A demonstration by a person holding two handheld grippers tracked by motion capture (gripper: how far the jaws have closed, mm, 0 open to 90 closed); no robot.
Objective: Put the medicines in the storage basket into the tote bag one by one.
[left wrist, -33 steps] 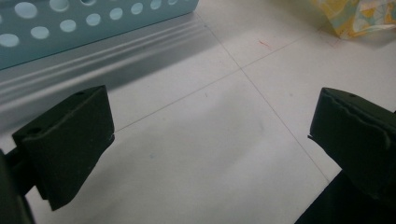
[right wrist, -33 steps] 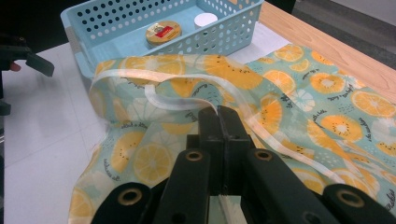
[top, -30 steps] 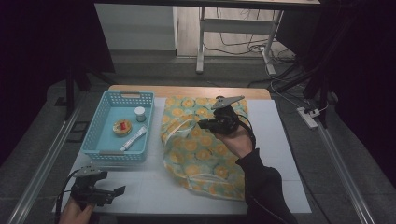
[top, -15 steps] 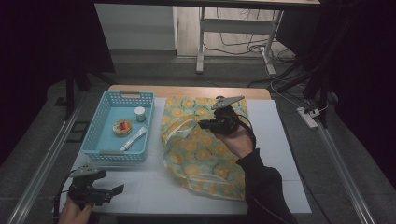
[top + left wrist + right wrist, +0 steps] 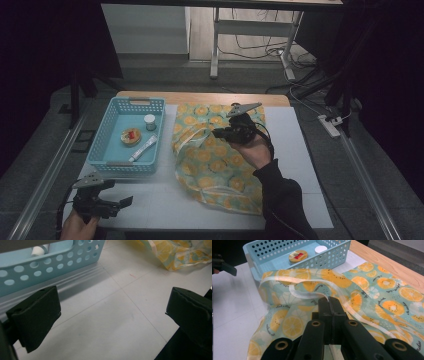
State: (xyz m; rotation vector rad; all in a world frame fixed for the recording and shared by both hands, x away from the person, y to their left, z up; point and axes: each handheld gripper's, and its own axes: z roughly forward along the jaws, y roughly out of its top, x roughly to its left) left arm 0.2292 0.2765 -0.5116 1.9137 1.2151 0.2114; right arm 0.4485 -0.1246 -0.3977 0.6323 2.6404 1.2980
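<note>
The table (image 5: 165, 200) is seen from above and behind, looking forward and down. The left gripper view is set low, close over the table surface, facing the blue basket (image 5: 50, 263) at 11 o'clock — the right gripper view, equally close, shares that basket (image 5: 294, 255) and the patterned bag (image 5: 372, 297).
</note>
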